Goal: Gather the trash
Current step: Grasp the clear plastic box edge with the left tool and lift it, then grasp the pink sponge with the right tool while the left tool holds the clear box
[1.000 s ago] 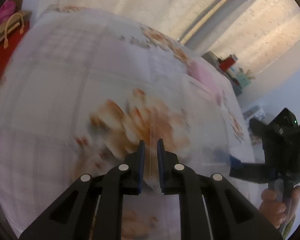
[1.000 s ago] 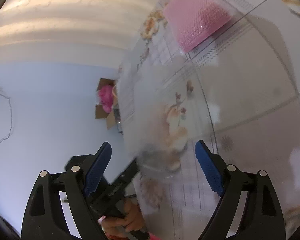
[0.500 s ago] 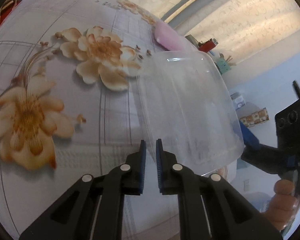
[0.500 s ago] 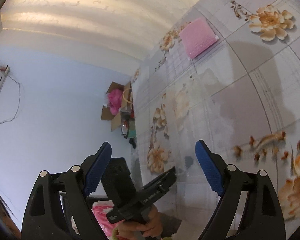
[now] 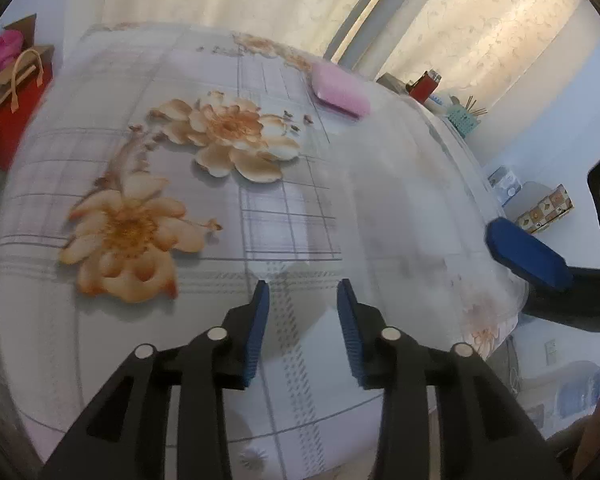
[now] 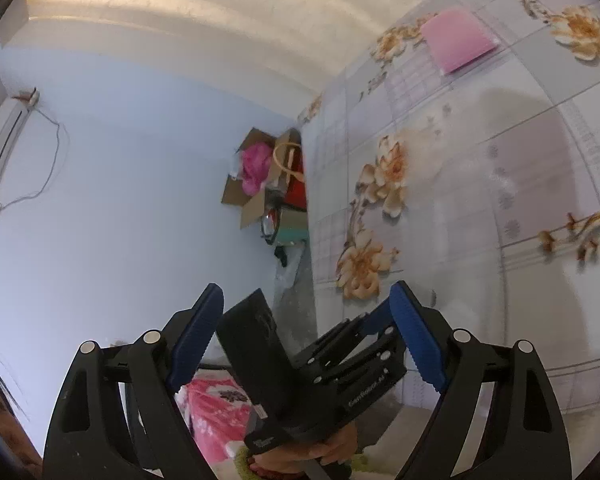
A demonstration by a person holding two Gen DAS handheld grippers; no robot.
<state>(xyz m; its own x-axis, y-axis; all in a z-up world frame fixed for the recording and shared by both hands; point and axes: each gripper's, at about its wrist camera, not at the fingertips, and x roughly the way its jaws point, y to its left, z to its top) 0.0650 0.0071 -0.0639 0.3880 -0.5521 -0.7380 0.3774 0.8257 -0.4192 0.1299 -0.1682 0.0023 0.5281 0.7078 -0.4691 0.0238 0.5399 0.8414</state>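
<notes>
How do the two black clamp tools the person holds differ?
The left gripper has fingers fairly close, having just been opening, nothing between them; the right gripper has fingers spread far wider. The left gripper faces the flowered table; the right gripper faces past its edge. Both are black, blue-lined, empty.

White tablecloth (image 5: 284,216), grey grid lines, orange-cream flowers. Pink pad (image 5: 340,90). Red bag (image 5: 14,108), tan handles. Black grippers, blue finger pads (image 5: 256,332). Cream patterned curtains (image 5: 476,28). Pale blue wall (image 6: 120,160).
</notes>
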